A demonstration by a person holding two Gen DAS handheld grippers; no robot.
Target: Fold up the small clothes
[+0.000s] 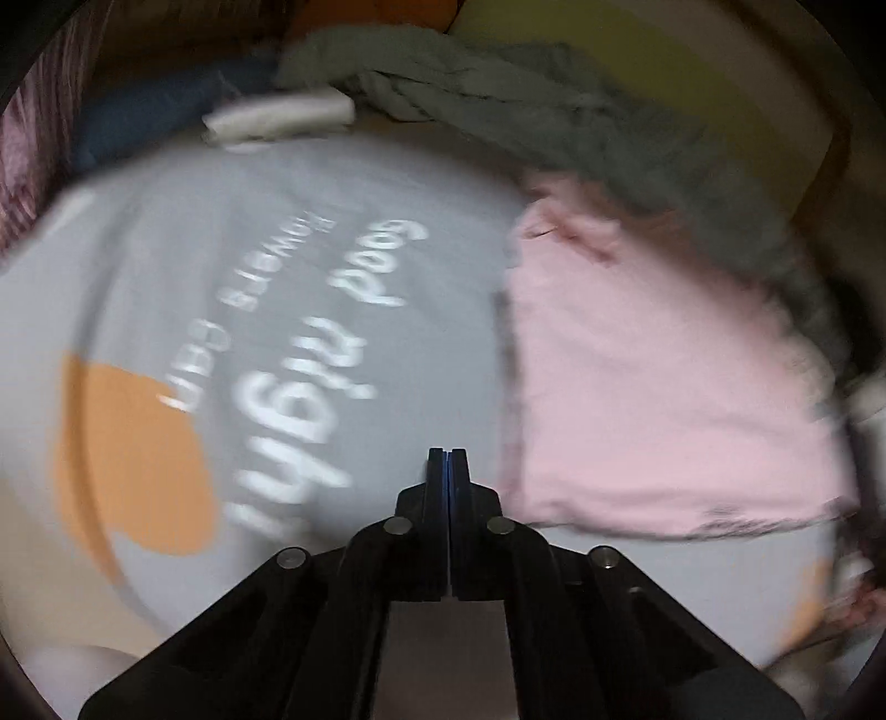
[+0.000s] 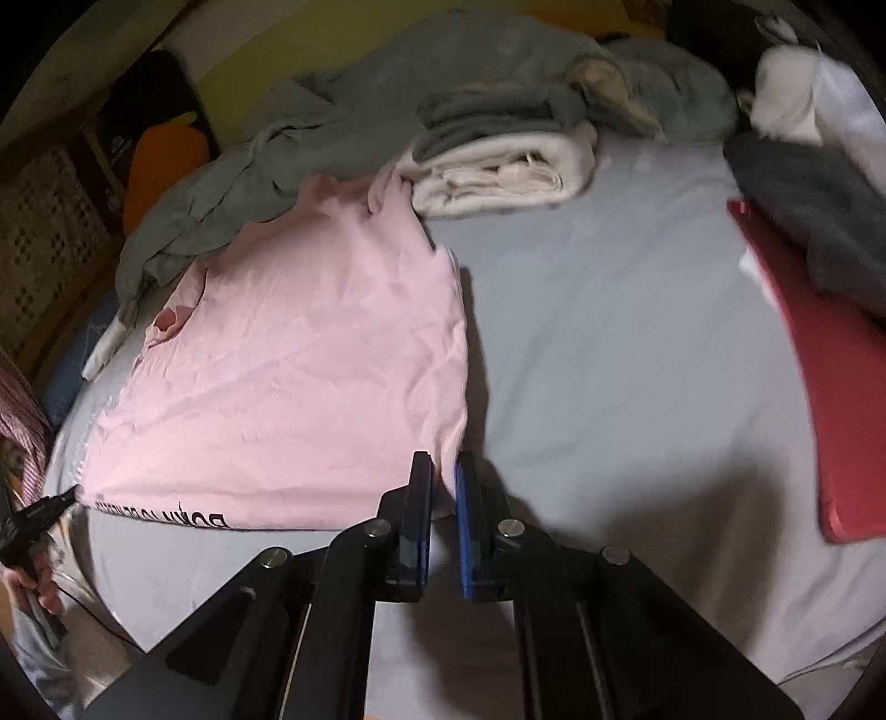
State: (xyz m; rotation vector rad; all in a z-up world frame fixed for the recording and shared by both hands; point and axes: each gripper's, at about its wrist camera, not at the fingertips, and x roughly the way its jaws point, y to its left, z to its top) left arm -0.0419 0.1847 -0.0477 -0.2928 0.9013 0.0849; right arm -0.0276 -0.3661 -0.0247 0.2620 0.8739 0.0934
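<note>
Red mat point(image 2: 841, 399) shows only past the right tongs point(image 2: 446, 471)

A bed covered by a pale grey sheet point(image 2: 609, 332) printed with white lettering point(image 1: 343, 343) and an orange patch point(image 1: 127, 459) fills the dim room; beyond it lie a yellow-green surface point(image 2: 266, 50) and a woven lattice panel point(image 2: 44, 238) at the left edge

A bed with a grey printed sheet point(image 2: 609, 343) carries a flat pink garment point(image 2: 299, 354), a rumpled grey garment point(image 2: 354, 116) behind it, a folded white cloth point(image 2: 498, 171) beside that, and a red flat item point(image 2: 830, 399) under dark grey fabric point(image 2: 819, 221).
</note>
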